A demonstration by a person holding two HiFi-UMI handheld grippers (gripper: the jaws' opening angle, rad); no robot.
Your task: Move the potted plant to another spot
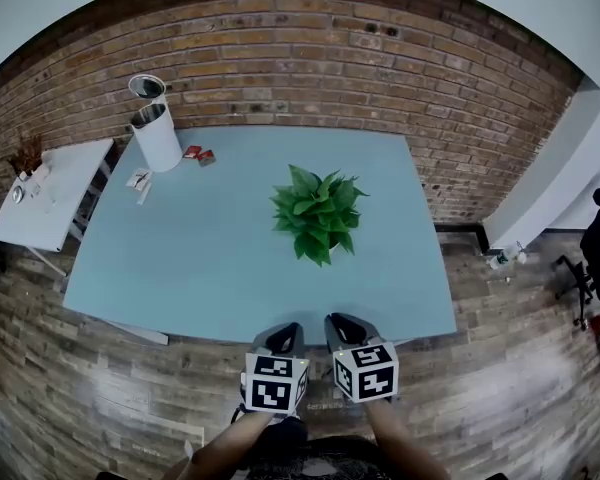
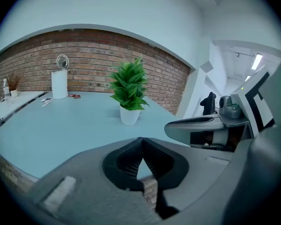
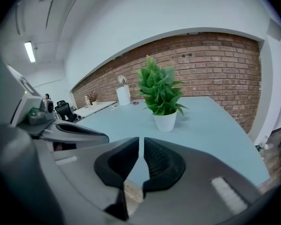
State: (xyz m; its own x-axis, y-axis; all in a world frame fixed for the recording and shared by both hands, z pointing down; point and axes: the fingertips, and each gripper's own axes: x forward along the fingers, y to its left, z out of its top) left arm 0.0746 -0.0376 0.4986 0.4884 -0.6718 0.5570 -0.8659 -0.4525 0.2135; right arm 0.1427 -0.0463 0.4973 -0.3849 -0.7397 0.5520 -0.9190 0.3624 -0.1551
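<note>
Nearest, the left gripper has its dark jaws pressed together, empty. The right gripper holds its jaws a thin slit apart, also empty. Both hover at the lower edge of the pale blue rectangular table. Beyond them, the green leafy potted plant stands upright in its white pot, just right of the table's centre.

The potted plant stands on the table, slightly right of centre. At the far left corner stands a cylinder, with what may be small packets just right of it. A side table sits left of the table and a brick wall behind. The left gripper and right gripper hang side by side over the near edge.
</note>
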